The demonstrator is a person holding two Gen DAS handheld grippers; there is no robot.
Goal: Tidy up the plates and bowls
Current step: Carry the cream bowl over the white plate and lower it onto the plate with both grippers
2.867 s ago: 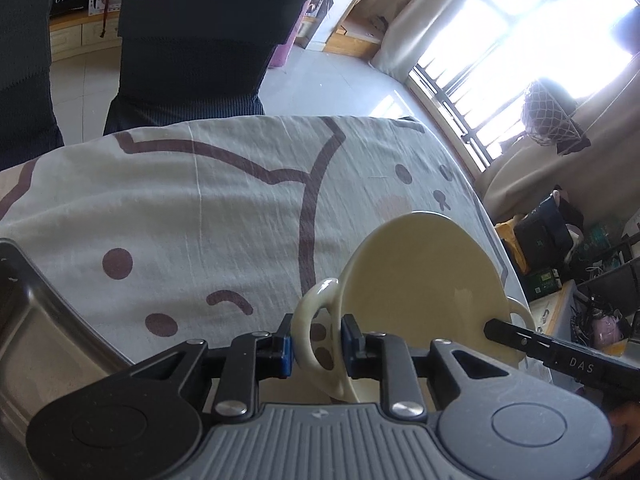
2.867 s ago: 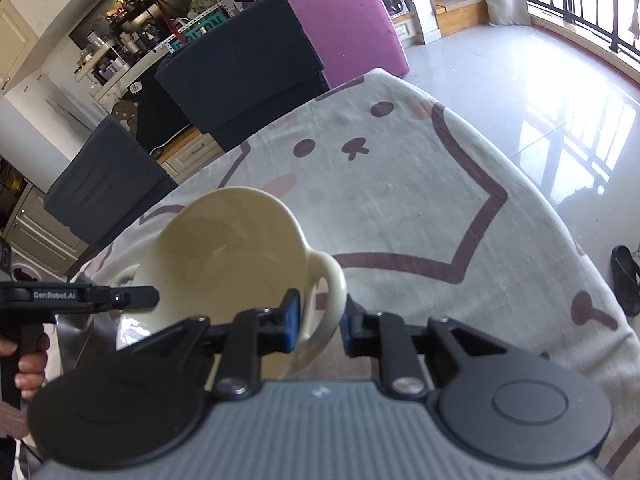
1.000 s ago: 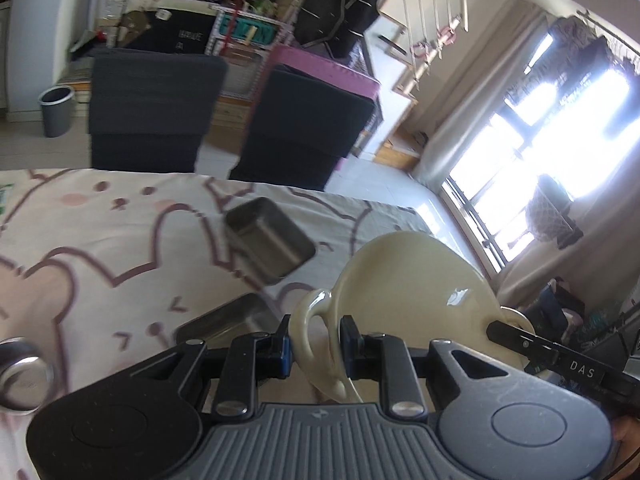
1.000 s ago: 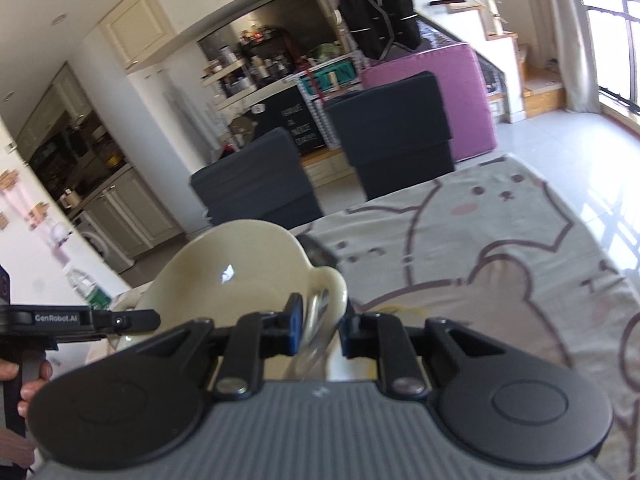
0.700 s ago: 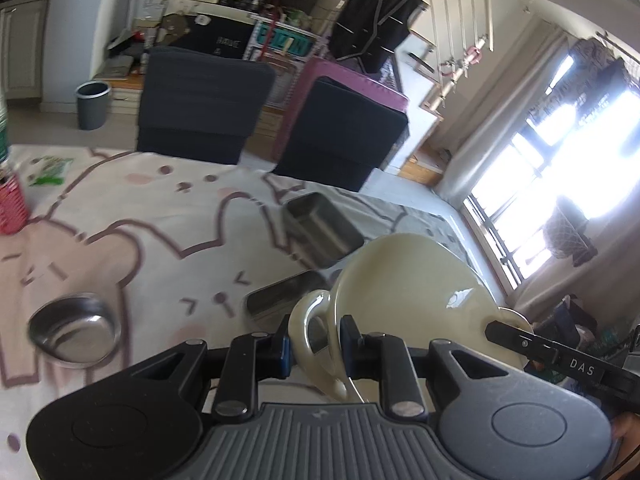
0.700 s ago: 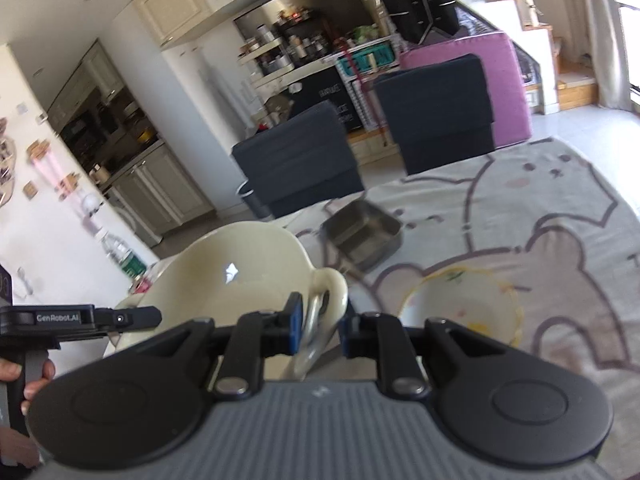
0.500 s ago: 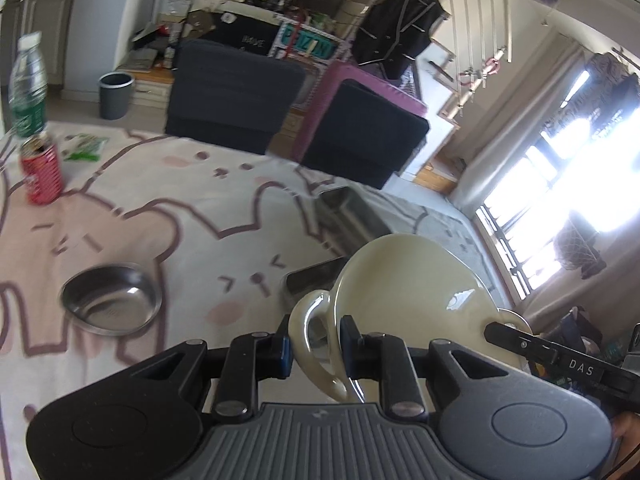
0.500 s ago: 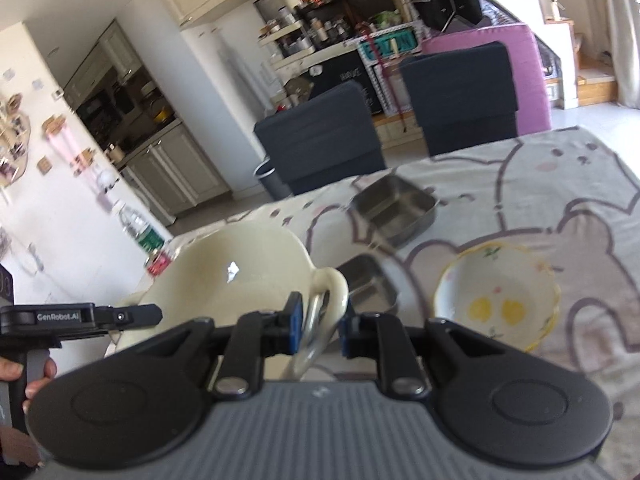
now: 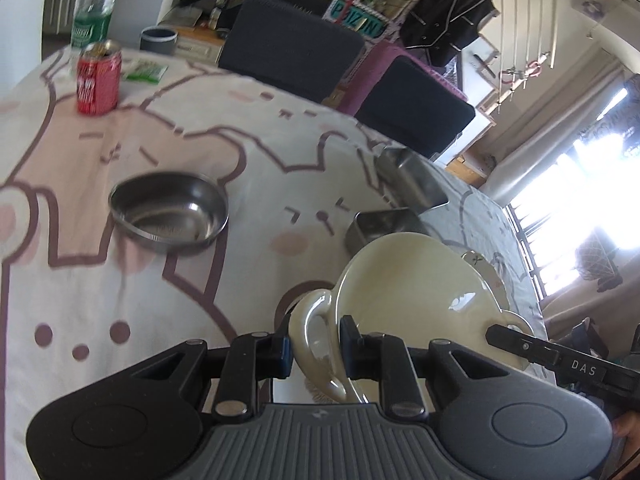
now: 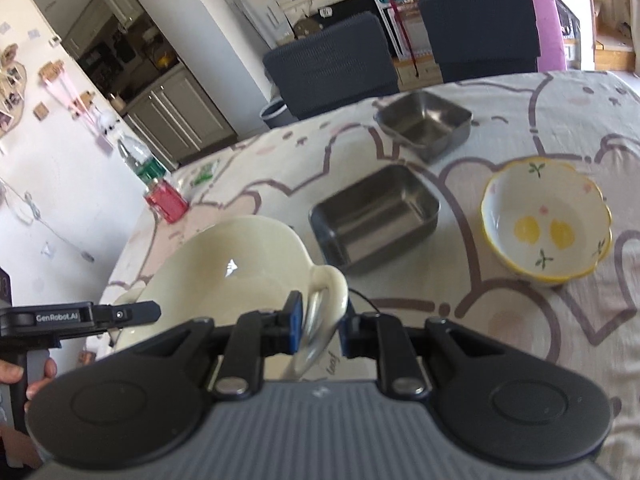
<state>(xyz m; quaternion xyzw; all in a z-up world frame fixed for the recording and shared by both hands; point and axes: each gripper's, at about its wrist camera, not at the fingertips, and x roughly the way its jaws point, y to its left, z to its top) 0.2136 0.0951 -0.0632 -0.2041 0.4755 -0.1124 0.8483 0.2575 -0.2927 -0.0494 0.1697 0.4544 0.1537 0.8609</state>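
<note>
Two grippers shared one cream bowl (image 10: 232, 276), held tilted above the tablecloth (image 9: 80, 288): the left gripper (image 9: 314, 354) was nearly closed on one loop handle, the right gripper (image 10: 318, 330) likewise on the other. That bowl hid part of a steel tin (image 9: 384, 224) in the left view. Counted on the table: two steel tins, one round steel bowl (image 9: 168, 208), one flowered bowl (image 10: 546, 226), one red can (image 9: 98, 78) and one bottle (image 9: 94, 2), cut off at the top.

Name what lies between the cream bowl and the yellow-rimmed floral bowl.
In the right wrist view, a rectangular steel tray lies between the cream bowl and the floral bowl.
</note>
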